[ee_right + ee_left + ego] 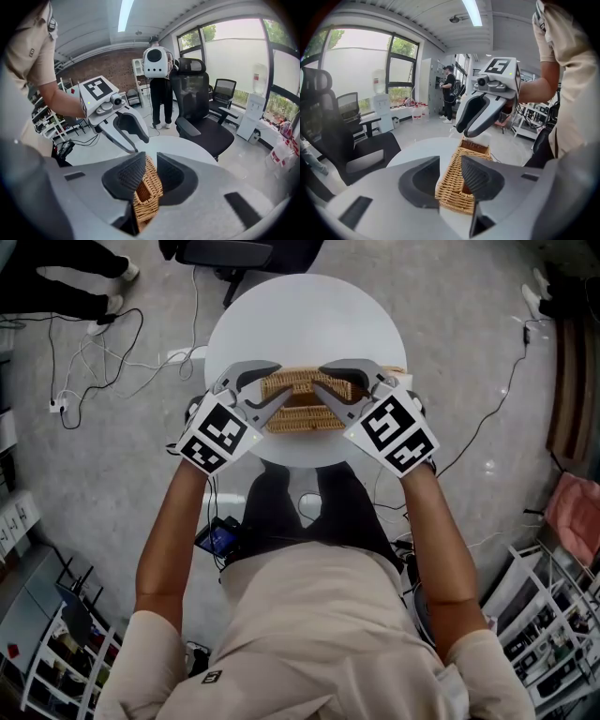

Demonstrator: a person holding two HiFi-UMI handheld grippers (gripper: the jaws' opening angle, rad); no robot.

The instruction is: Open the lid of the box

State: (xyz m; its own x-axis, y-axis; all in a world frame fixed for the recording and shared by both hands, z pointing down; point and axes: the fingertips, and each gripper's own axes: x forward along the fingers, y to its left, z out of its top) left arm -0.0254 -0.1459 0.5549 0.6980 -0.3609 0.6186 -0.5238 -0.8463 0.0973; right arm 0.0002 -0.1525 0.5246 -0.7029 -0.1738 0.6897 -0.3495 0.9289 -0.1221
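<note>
The wicker box lies across the near half of the round white counter, long and pale gold. From above it reads as two woven layers, and I cannot tell whether the lid is off. Only the gripper views show a dark hollow at its ends. There the left tongs and right tongs each stand with jaws apart — wicker between them, not clamped. Beyond stand a black office chair and a person with a white backpack; cables trail over the floor.
</note>
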